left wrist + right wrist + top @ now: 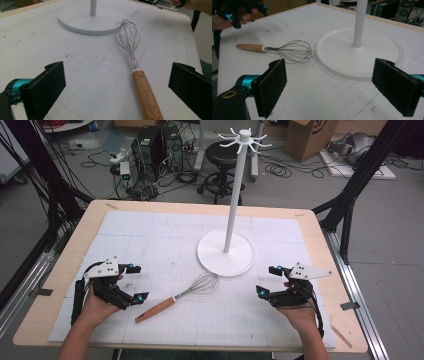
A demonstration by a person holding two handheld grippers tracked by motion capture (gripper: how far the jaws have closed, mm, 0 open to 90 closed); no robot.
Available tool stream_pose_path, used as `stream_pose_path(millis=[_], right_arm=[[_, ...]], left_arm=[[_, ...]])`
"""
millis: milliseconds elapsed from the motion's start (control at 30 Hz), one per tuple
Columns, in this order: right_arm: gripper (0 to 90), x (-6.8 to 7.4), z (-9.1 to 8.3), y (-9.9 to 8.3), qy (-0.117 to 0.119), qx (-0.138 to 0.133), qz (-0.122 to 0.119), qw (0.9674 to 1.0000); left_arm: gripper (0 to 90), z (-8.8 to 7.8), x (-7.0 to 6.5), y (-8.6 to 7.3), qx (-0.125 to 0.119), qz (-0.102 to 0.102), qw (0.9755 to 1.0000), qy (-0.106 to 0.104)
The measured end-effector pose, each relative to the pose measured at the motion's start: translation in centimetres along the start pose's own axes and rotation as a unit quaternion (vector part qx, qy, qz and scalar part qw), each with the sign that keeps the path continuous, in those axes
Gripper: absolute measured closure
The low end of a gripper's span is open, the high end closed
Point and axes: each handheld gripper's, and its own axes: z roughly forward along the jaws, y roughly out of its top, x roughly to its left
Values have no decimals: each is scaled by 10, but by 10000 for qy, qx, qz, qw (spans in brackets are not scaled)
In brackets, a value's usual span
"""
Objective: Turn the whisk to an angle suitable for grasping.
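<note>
2 grippers are held low over the table (pixel 60 285), and neither carries anything: the left gripper (pixel 136 283) is spread wide, and the right gripper (pixel 266 280) is spread wide as well. Between them the whisk (pixel 176 297) lies flat on the gridded mat, its wire head just beside the base of the white stand (pixel 226 254), its wooden handle (pixel 147 97) pointing toward the left gripper. A pickup of the whisk is judged to be the step in hand. It is best done by the handle, near its middle, with the jaws set across the grain so the round wood is not rolled away. The wires are better left untouched.
</note>
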Motion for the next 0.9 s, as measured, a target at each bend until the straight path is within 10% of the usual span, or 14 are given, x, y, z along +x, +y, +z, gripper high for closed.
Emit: stream_pose_path(millis=[600,900], right_arm=[[119,-1,-10,-2,-263,-52,18,9996],[119,0,-6,-3,-254,63,5,9997]], left_arm=[[17,24,-16,5,360,80,9991,-217],[18,49,-25,-1,1257,242,9915,-219]])
